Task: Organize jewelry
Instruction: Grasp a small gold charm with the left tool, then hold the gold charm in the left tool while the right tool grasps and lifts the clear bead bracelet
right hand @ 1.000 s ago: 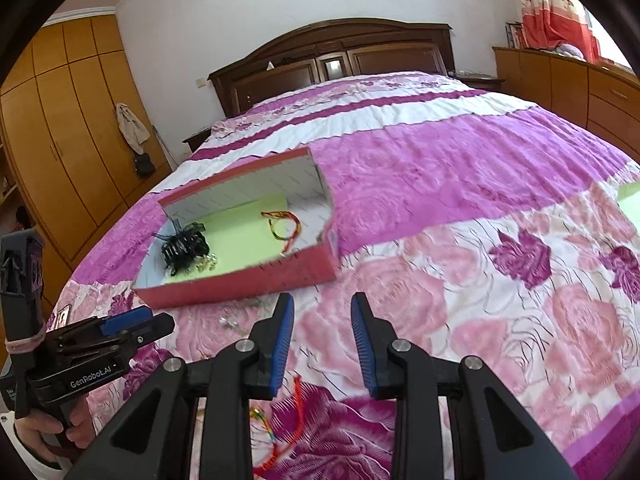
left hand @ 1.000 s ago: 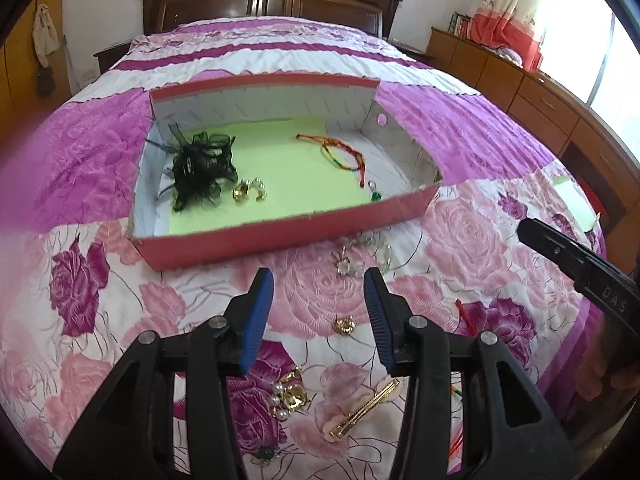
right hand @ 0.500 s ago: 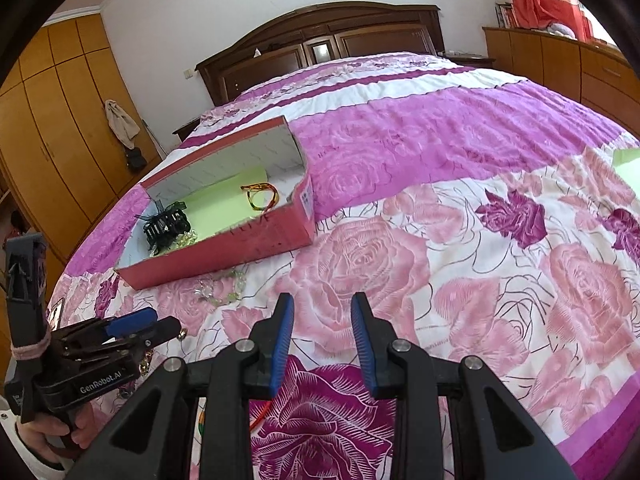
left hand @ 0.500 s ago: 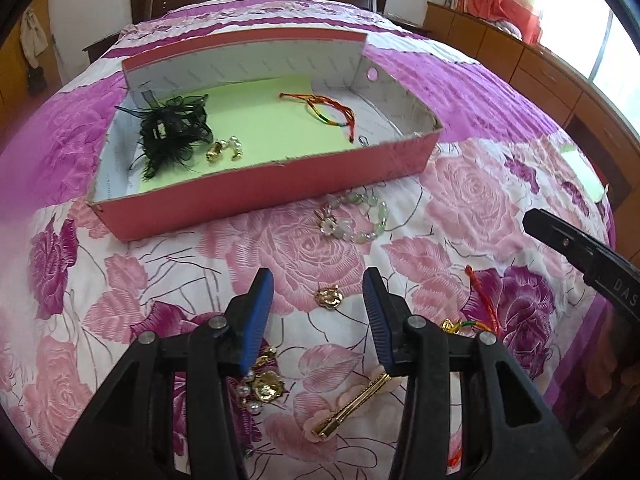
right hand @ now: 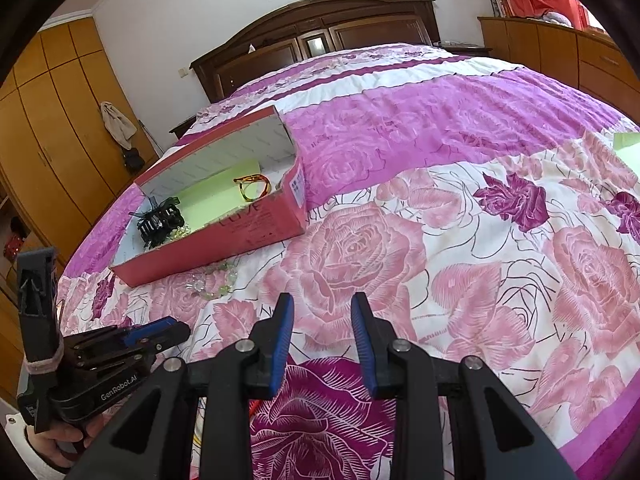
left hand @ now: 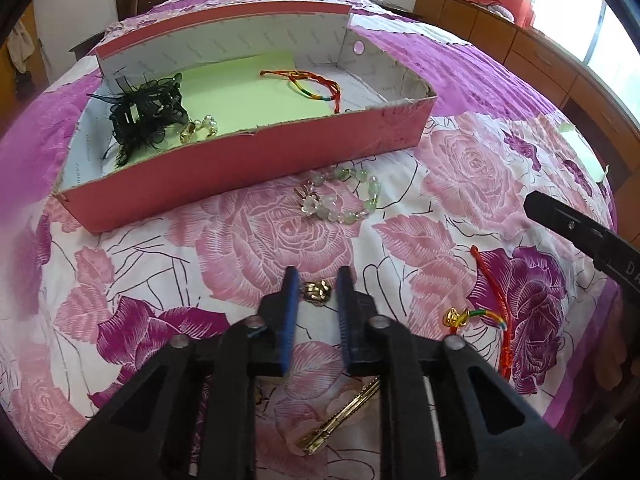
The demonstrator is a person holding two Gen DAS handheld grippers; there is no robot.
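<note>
L tongs (left hand: 317,286) point down at the bed (left hand: 460,152), jaws just closed in on a small gold charm (left hand: 317,292), which sits between the blue pads (left hand: 289,300); both pads look to be on it, so pinching it. It still rests on the bedspread, at 6 o'clock of the box (left hand: 248,172).

R tongs (right hand: 322,312) hang over the bed w/ jaws partly spread, nothing between them. From the R cam, L tongs (right hand: 160,330) show at 8 o'clock, a hand (right hand: 60,440) under the grip.

Box: red outside, white inside, green sheet on its floor. Inside: black hair clip (left hand: 146,114) at 9 o'clock, pearl earrings (left hand: 200,128) just beside it, red cord bracelet (left hand: 308,84) toward 2 o'clock.

Loose on the bedspread, L cam:
- green bead bracelet (left hand: 344,200), just outside the box's near wall, at 12 o'clock of the L tongs.
- red cord w/ gold bead (left hand: 486,312), at 3 o'clock of the L tongs, near the R tongs' black tip (left hand: 576,228).
- gold hair pin (left hand: 340,420), at 6 o'clock, partly hidden under the L tongs' frame.

Headboard (right hand: 320,36) at 12 o'clock, wardrobe (right hand: 48,120) at 9 o'clock in R cam.
</note>
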